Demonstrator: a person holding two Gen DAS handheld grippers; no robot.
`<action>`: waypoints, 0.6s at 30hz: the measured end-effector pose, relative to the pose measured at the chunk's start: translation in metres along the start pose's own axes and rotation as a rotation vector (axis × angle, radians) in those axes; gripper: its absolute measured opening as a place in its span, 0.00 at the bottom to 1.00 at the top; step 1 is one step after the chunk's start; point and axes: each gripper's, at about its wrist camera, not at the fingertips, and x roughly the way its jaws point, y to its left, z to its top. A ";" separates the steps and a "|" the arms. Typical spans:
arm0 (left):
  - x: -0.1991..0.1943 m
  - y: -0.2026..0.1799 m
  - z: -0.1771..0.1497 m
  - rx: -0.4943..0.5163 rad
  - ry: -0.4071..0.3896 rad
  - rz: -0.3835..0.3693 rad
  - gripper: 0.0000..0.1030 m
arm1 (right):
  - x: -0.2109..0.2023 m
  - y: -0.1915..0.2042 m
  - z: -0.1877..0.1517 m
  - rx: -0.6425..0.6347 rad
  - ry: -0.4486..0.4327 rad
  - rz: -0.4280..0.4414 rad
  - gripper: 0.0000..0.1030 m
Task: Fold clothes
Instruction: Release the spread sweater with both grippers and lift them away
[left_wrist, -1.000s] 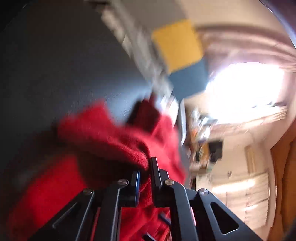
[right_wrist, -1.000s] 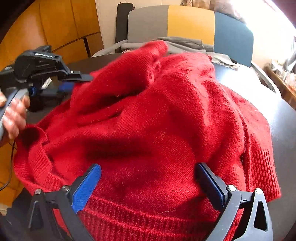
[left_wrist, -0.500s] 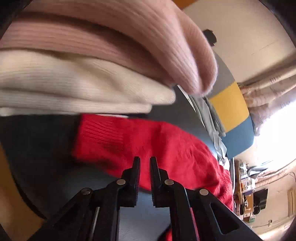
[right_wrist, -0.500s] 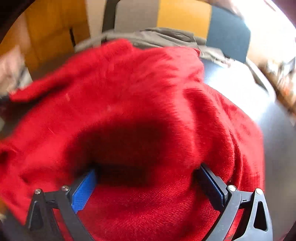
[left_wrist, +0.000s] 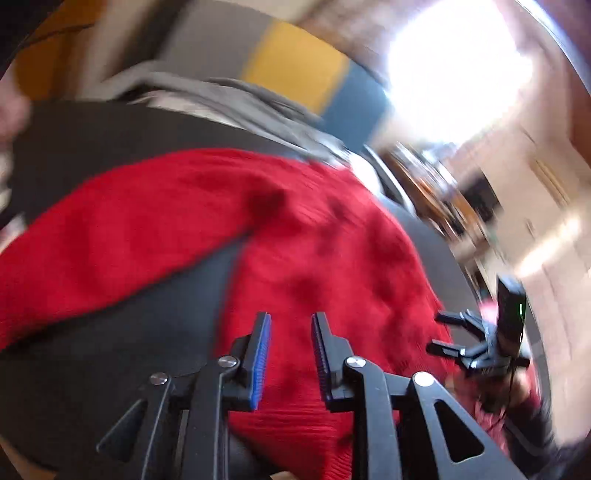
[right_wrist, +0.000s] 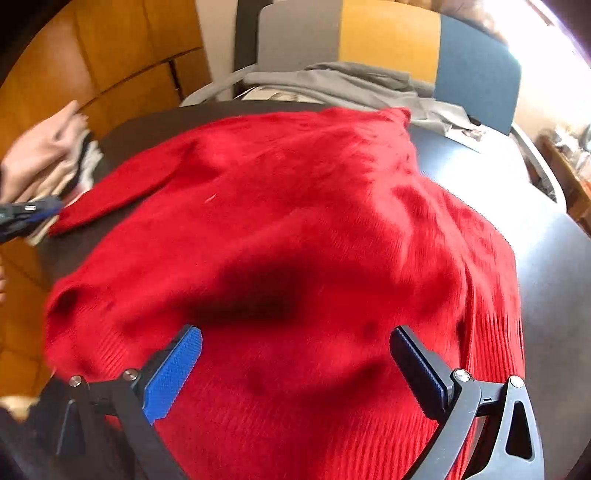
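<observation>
A red knitted sweater lies spread on the dark round table, one sleeve stretched out to the left. My right gripper hangs wide open over the ribbed hem, pads apart from the knit. My left gripper hovers above the sweater near the sleeve. Its jaws are opening, with only a narrow gap and nothing between the blue pads. The left gripper shows at the right wrist view's left edge, beside the sleeve cuff. The right gripper shows at the right of the left wrist view.
A stack of folded pale clothes sits at the table's left edge, with a hand near it. A grey garment lies at the far edge before a chair with grey, yellow and blue panels. Bare tabletop shows behind the sweater.
The left gripper was pinching red fabric, carried the sleeve out left beside the folded stack, then let go, parted its jaws and swung back over the sweater. The right gripper rose slightly.
</observation>
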 end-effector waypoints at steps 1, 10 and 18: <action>0.006 -0.013 -0.002 0.074 0.016 0.006 0.29 | -0.006 -0.002 -0.009 0.018 0.011 0.017 1.00; 0.052 -0.065 -0.045 0.513 0.248 0.176 0.45 | -0.036 -0.052 -0.068 0.240 -0.009 0.006 1.00; 0.047 -0.062 -0.051 0.529 0.271 0.160 0.45 | -0.058 -0.087 -0.067 0.347 -0.099 -0.035 1.00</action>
